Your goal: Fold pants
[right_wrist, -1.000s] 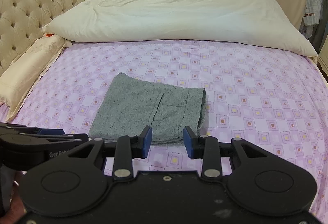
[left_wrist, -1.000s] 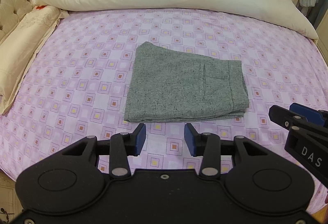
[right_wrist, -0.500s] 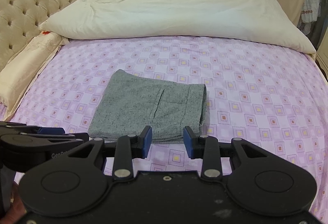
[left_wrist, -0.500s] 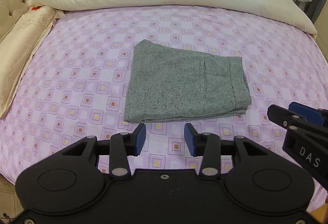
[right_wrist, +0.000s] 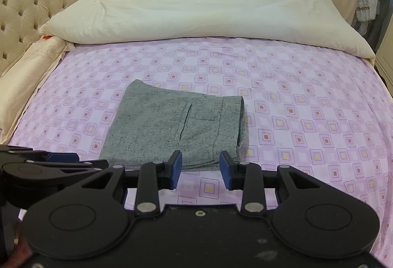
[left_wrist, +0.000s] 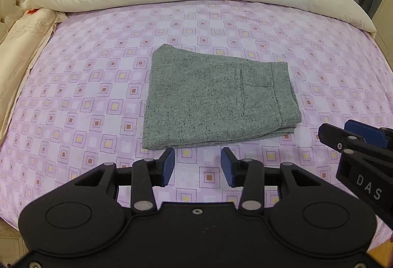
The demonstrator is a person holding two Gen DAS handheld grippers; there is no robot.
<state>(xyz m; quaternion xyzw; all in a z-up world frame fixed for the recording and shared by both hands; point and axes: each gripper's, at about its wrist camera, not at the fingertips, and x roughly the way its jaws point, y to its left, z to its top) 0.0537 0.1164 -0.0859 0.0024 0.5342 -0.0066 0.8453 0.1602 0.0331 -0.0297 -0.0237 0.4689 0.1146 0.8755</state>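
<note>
The grey pants point(left_wrist: 216, 98) lie in the middle of the bed, on the lilac checked sheet point(left_wrist: 86, 101), already folded into a neat flat rectangle with the pocket seam on top and the layered edges stacked at the right and near sides. By the look of it the folding is done or nearly so; any move left would be a last fold across, or only a smoothing of the near edge, and that would call for both tongs to come down on the near corners together. The left gripper point(left_wrist: 197, 167) hangs just short of the near edge with its jaws apart and nothing between them. The right gripper point(right_wrist: 201, 167) is likewise released and empty, over the near right corner. Behind lies a cream duvet point(right_wrist: 196, 10); a tufted headboard point(right_wrist: 22, 15) stands at the left. The right tool's arm reads "DAS" in the left view, and hanging clothes at far right show "Pari" and "thens".
</note>
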